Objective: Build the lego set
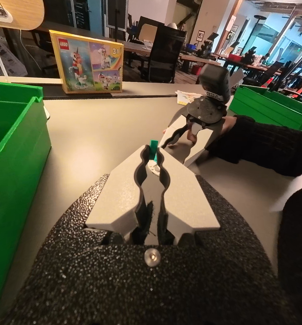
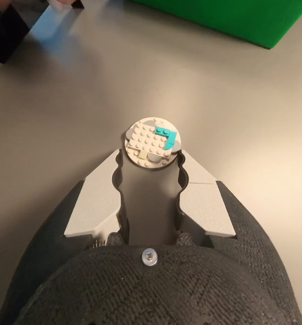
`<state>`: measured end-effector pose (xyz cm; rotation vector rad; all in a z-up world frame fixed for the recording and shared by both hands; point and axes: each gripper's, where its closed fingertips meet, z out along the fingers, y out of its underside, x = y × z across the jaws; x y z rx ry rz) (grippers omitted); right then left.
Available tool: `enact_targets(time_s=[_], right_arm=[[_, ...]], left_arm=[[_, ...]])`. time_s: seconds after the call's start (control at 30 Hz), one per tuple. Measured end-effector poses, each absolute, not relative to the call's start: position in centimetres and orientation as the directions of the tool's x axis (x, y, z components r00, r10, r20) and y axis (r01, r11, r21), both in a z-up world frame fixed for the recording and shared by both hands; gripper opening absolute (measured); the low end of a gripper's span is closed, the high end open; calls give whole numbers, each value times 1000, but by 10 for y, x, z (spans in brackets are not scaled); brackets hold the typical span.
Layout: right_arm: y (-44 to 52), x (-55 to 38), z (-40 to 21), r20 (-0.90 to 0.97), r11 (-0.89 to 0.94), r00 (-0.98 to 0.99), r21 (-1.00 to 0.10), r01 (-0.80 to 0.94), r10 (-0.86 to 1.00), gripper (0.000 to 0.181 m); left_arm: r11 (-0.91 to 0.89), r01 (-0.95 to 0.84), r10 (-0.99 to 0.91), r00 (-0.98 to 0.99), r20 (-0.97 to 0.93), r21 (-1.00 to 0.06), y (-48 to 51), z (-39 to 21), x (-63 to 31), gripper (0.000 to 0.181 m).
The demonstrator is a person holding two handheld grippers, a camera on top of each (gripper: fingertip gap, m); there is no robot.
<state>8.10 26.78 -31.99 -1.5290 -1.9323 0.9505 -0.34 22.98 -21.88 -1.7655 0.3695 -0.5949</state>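
Left hand-held gripper is clamped on a teal plate, pinched at the very tips w/ most of the piece poking up past the pads. Below and just beyond it sits the round white base on the counter, carrying a white studded plate and teal bits at one edge. Right hand-held gripper has jaws apart, tips either side of the base's near rim; whether they touch it I can't tell. Main risks, as I judge them: tip grip is shallow, so the plate could twist or pop out when pressed onto studs; if the right one doesn't brace the base, it may slide or spin on the smooth counter, and studs won't line up. Pressing at an angle could seat one end only. Both grippers are close together near the base, so tips may collide. Green bin at left and green bin at right stand well apart from the work; box sits far back.
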Motion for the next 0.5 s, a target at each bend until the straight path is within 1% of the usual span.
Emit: enact_targets(time_s=[0.13, 0.23, 0.27, 0.3, 0.4, 0.5], right_arm=[[258, 88, -316, -81, 111, -280, -787, 607, 957, 60], [245, 94, -313, -135, 108, -347, -793, 600, 928, 58], [241, 96, -311, -146, 113, -376, -801, 588, 915, 55], [240, 96, -306, -134, 124, -399, -820, 559, 907, 51], [251, 89, -286, -2, 190, -422, -891, 413, 907, 38], [262, 83, -283, 70, 252, -447, -897, 363, 892, 40]], left_arm=[[-291, 55, -530, 822, 209, -955, 233, -222, -4, 5], [-310, 46, -533, 818, 214, -949, 236, -224, 0, 5], [-318, 40, -536, 817, 214, -947, 236, -225, 1, 5], [-325, 31, -541, 814, 213, -945, 237, -226, 4, 5], [-363, -13, -554, 807, 205, -932, 238, -232, 13, 5], [-431, -101, -567, 803, 183, -897, 239, -244, 24, 5]])
